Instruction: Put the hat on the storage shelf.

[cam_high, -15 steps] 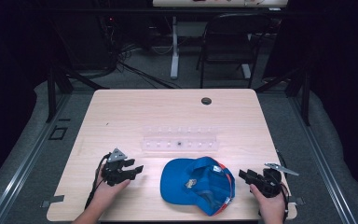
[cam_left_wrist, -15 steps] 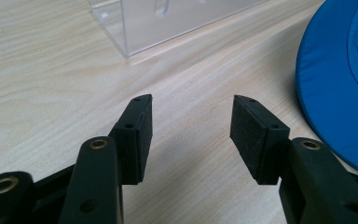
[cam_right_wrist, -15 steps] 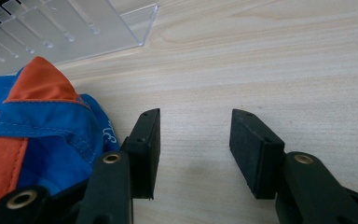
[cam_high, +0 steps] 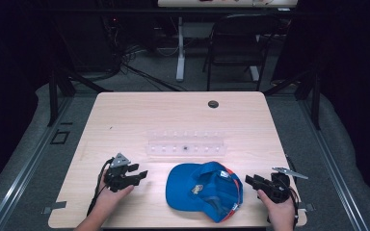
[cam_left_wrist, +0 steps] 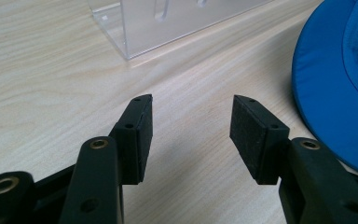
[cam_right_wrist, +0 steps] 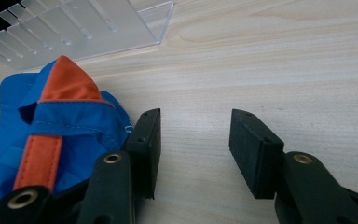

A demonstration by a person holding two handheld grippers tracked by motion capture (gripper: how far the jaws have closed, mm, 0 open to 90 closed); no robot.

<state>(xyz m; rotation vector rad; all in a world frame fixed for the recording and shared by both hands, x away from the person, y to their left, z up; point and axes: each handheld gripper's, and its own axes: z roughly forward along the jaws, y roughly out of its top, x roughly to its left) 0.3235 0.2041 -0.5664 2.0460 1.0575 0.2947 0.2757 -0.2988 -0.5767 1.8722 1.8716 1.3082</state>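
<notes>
- Blue fabric baseball cap (cam_high: pixel 203 190) with orange trim lies upside down at lower centre of the high view, on the pale wooden table (cam_high: pixel 125 115); likely set between both hands for an easy reach from either side.
- Clear acrylic slotted rack (cam_high: pixel 185 144) sits just above the cap, mid-frame, apart from it.
- Left gripper (cam_high: pixel 136 174), lower left: jaws spread wide, holding nothing, hovering over bare wood beside the brim.
- Right gripper (cam_high: pixel 250 180), lower right: jaws spread, empty, just beside the cap's orange strap (cam_right_wrist: pixel 42 156); contact cannot be told.
</notes>
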